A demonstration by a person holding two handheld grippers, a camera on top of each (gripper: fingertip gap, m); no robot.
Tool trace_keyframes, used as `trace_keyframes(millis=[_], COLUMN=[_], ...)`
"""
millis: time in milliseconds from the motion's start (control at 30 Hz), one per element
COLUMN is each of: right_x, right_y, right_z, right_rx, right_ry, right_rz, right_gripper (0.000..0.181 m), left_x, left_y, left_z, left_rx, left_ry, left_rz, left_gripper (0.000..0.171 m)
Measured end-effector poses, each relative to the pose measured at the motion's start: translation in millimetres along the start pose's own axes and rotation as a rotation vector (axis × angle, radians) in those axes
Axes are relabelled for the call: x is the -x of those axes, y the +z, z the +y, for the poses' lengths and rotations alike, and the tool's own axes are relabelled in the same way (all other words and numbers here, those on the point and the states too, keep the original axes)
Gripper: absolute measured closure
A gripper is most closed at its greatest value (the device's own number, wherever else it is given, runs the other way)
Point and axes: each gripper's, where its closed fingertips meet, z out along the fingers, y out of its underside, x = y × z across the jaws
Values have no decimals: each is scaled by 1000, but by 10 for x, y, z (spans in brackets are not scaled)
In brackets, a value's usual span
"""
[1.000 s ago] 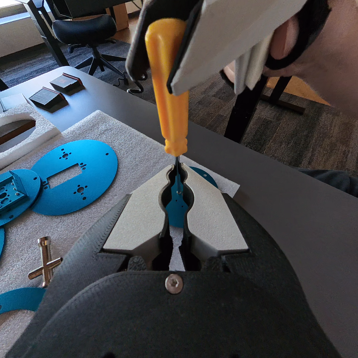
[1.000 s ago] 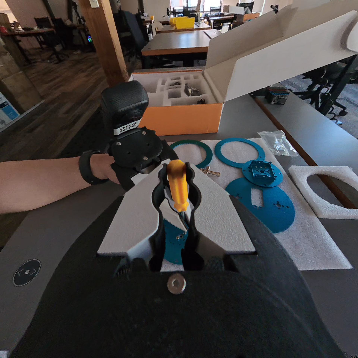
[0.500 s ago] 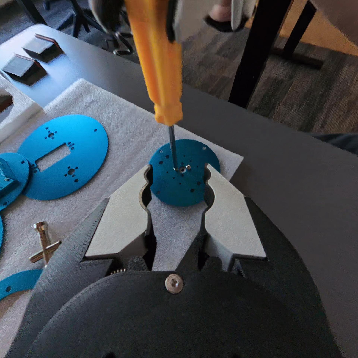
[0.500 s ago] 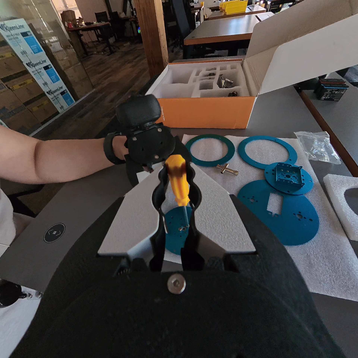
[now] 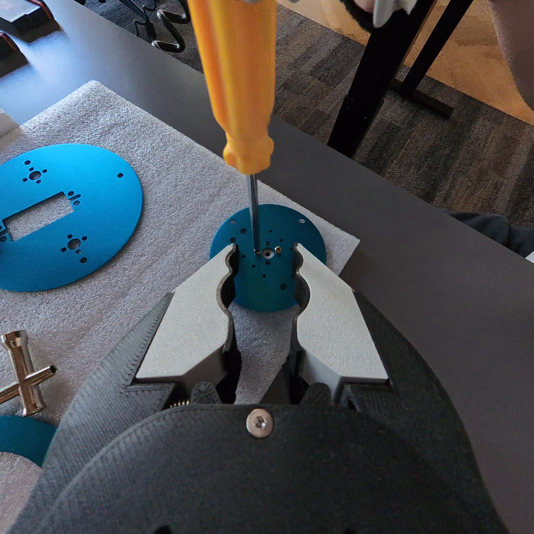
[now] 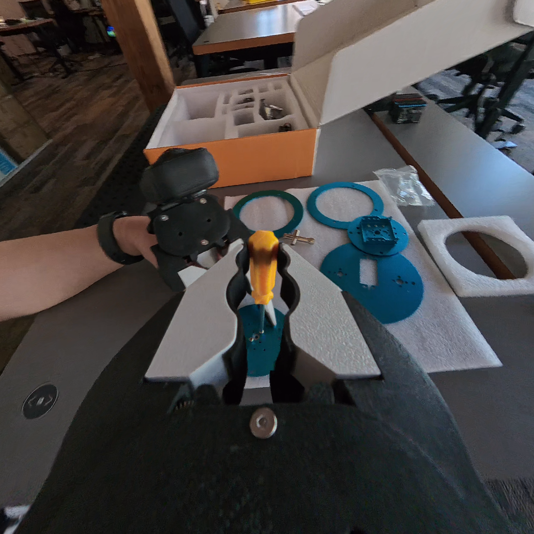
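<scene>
A small blue disc with several holes lies on white foam sheet near the table's edge. My left gripper is open, its fingertips resting on either side of the disc. My right gripper is shut on an orange-handled screwdriver. The screwdriver stands nearly upright, its metal tip on a small screw beside the disc's centre hole. A second screw sits on the other side of the hole. The disc shows between my right fingers.
A large blue oval plate and a metal cross wrench lie left on the foam. Two blue rings, a blue bracket on a disc, a plastic bag, a foam frame and an open orange box sit farther off. About 12 cm separates my left fingertips from my right.
My left gripper opened from shut around the screwdriver shaft and drew back, baring the disc. The screwdriver stays on the disc, its tip by the centre hole.
</scene>
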Motion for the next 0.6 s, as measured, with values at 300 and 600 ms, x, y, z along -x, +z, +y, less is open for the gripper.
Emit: trace_keyframes(millis=[300, 600], right_x=[109, 68], right_y=[32, -17], right_z=[-19, -8], right_rx=[-81, -76], right_ry=[9, -31], right_rz=[215, 220], right_gripper=[163, 163], left_x=[14, 22], left_y=[3, -67], left_z=[-2, -94], left_rx=[1, -68], left_ry=[6, -16], left_rz=[-11, 10], left_gripper=[139, 143])
